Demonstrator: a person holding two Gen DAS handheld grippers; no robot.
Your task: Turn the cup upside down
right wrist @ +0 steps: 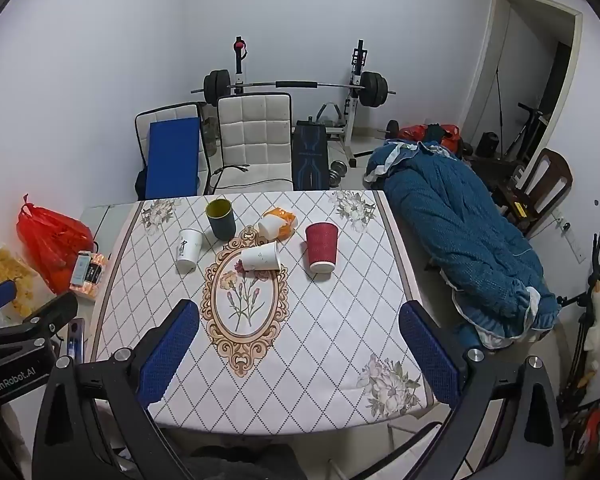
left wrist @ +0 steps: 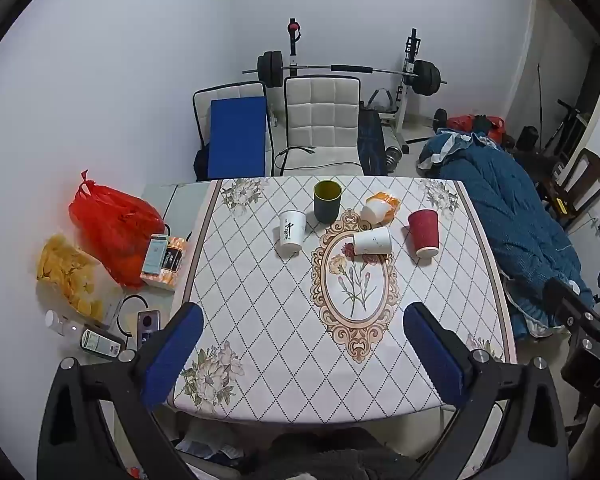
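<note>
Several cups stand on the patterned tablecloth (left wrist: 260, 320) at the far half of the table. A dark green cup (left wrist: 327, 201) (right wrist: 220, 219) stands upright. A white printed paper cup (left wrist: 292, 230) (right wrist: 189, 250) and a red ribbed cup (left wrist: 423, 233) (right wrist: 321, 247) stand upright too. A plain white paper cup (left wrist: 373, 241) (right wrist: 261, 256) lies on its side, and an orange-and-white cup (left wrist: 380, 207) (right wrist: 277, 221) lies on its side behind it. My left gripper (left wrist: 304, 350) and right gripper (right wrist: 300, 350) are both open and empty, hovering over the table's near edge, well short of the cups.
Left of the table lie a red plastic bag (left wrist: 112, 220), a bag of chips (left wrist: 66, 272), small boxes (left wrist: 164, 260) and a phone (left wrist: 148, 326). Two white chairs (left wrist: 320, 120) and a barbell rack (left wrist: 348, 70) stand behind. A blue quilt (right wrist: 460, 240) lies to the right.
</note>
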